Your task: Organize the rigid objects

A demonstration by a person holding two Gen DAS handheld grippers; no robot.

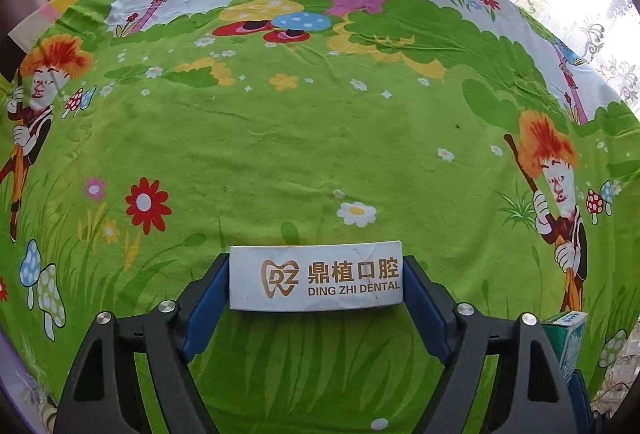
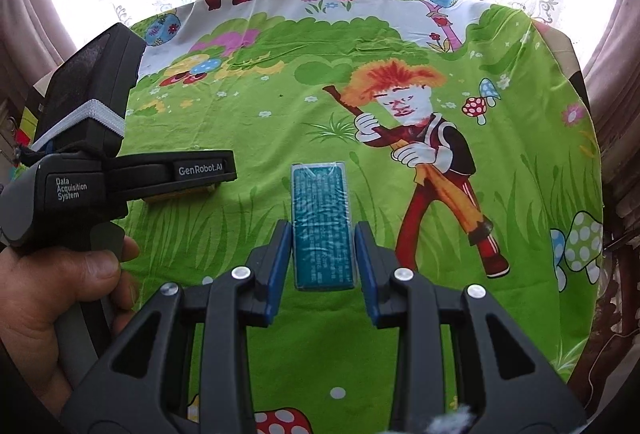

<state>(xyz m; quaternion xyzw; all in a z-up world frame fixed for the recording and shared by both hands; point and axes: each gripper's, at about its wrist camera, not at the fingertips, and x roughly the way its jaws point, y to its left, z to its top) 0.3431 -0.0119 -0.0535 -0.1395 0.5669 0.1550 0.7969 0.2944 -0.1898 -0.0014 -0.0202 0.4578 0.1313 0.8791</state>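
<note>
The white box [image 1: 316,282] carries a gold tooth logo and gold lettering, while the wrapped box [image 2: 323,230] is teal with fine pale print. Both grippers' pads [image 1: 202,308] are blue on black frames, over a bright green cartoon-printed cloth [image 1: 280,137] with red, white and pink flowers.

Both grippers are black plastic linkages with silver round screws at the joints behind blue-padded fingers [image 1: 208,298]. The left gripper [image 2: 200,169] body reads "GenRobot.AI" and "Data Acquisition System", with a white strap behind. A bare hand [image 2: 52,310] grips its grey handle.
</note>
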